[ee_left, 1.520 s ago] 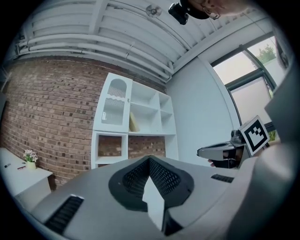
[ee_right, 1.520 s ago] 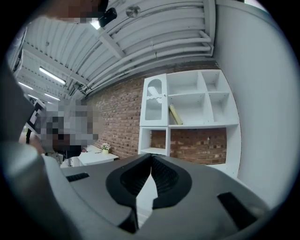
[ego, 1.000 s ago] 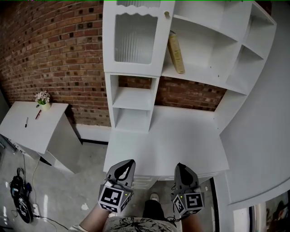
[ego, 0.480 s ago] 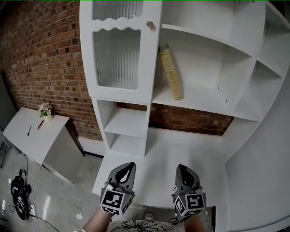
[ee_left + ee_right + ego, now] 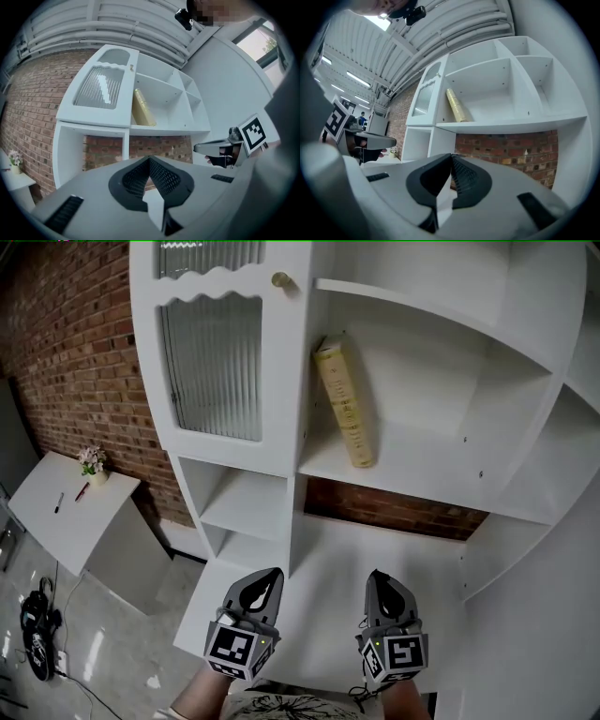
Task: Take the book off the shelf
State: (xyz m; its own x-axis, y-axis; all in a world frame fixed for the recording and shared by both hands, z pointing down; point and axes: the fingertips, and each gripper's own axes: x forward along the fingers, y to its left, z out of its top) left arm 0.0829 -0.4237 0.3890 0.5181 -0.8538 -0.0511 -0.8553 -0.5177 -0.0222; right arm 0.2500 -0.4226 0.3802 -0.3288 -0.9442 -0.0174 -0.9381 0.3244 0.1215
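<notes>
I have both grippers low in the frame, over the white desk [image 5: 328, 554]. The left gripper [image 5: 268, 579] and the right gripper [image 5: 378, 579] each have their jaws pressed together with nothing between them. The yellowish book [image 5: 345, 404] stands tilted at upper centre on the shelf [image 5: 441, 470]. It seems to lean on the compartment's left wall, well apart from both grippers.
</notes>
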